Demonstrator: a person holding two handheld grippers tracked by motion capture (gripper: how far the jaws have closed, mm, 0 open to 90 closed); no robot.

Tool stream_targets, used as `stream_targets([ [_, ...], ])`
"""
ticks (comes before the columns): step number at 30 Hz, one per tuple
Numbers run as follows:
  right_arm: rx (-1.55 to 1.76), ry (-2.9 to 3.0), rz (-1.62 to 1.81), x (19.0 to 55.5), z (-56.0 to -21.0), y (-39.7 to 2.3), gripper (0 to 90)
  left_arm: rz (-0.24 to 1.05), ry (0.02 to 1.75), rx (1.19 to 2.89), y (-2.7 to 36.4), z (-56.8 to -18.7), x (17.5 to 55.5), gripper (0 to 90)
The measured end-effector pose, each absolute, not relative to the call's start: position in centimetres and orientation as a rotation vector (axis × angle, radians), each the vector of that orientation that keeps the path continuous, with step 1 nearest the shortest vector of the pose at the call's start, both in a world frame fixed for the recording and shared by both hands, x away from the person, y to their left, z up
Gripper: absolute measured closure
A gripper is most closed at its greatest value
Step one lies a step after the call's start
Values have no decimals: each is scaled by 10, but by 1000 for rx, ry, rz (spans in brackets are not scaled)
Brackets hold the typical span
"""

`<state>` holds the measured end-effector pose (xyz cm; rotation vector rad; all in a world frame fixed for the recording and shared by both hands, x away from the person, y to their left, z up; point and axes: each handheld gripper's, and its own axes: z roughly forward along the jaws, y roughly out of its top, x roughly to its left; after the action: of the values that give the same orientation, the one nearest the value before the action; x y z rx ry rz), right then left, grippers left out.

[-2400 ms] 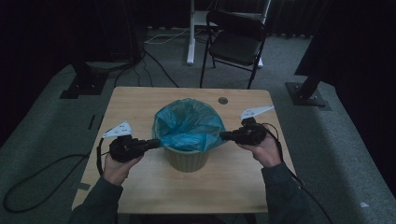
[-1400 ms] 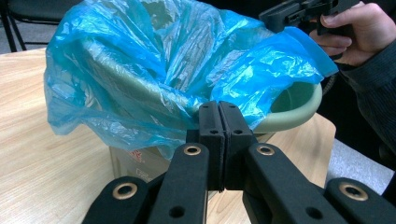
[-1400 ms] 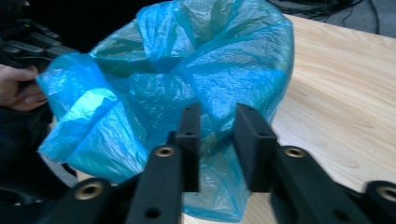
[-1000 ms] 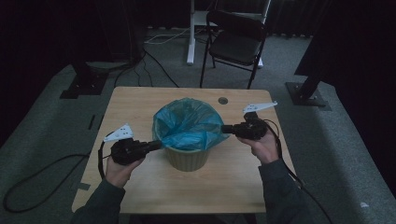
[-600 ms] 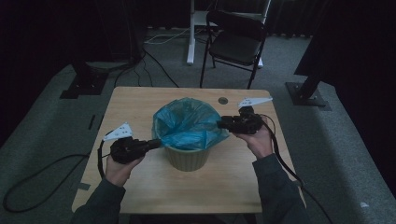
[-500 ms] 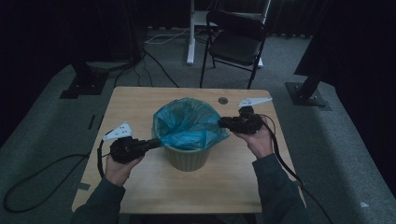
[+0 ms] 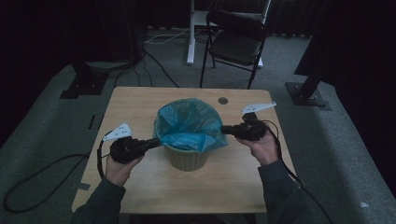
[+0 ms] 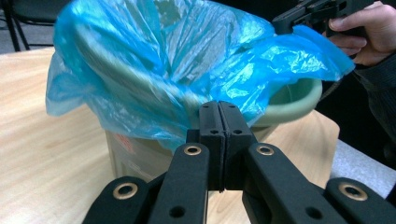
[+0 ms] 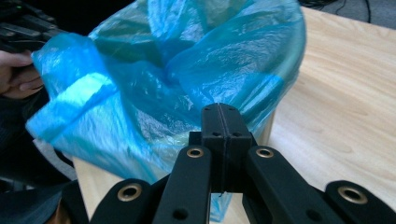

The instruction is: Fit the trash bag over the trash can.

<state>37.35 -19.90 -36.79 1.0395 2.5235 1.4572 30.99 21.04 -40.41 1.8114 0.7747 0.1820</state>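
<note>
A pale green bin (image 7: 187, 158) stands mid-table with a blue plastic bag (image 7: 189, 122) lining it and folded over the rim. My left gripper (image 7: 152, 141) meets the bag's left edge; in the left gripper view its jaws (image 8: 218, 109) are pressed together on the film at the rim. My right gripper (image 7: 225, 130) is at the bag's right edge. Its jaws (image 9: 219, 112) have just been closing and now pinch the film, which hangs down below them. The bag (image 9: 154, 84) is pulled out to a flap on the right side.
The wooden table (image 7: 140, 107) has a small round grommet (image 7: 223, 100) behind the bin. A black folding chair (image 7: 236, 42) stands beyond the far edge. Cables (image 7: 28, 186) trail on the grey floor at the left, and dark stand bases (image 7: 310, 95) flank the table.
The right gripper shifted slightly away along the rim, then came back nearer, and the bag's right edge now stretches outward. The left gripper has stayed put.
</note>
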Motion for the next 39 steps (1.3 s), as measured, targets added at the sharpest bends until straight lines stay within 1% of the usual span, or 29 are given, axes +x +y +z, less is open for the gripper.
stream_targets([
  [9,1030,2553,1500,360,-372,-204,900,158,764,1823,207,-412,304,891],
  [19,1021,2577,1524,353,-378,-210,900,136,740,1867,195,-420,303,892],
  [30,1038,2600,1443,354,-382,-212,900,119,708,1889,187,-422,300,892],
  [35,1058,2630,1397,358,-391,-207,900,117,699,1901,185,-424,299,891],
  [39,1057,2634,1380,358,-391,-204,900,116,699,1923,183,-427,300,892],
])
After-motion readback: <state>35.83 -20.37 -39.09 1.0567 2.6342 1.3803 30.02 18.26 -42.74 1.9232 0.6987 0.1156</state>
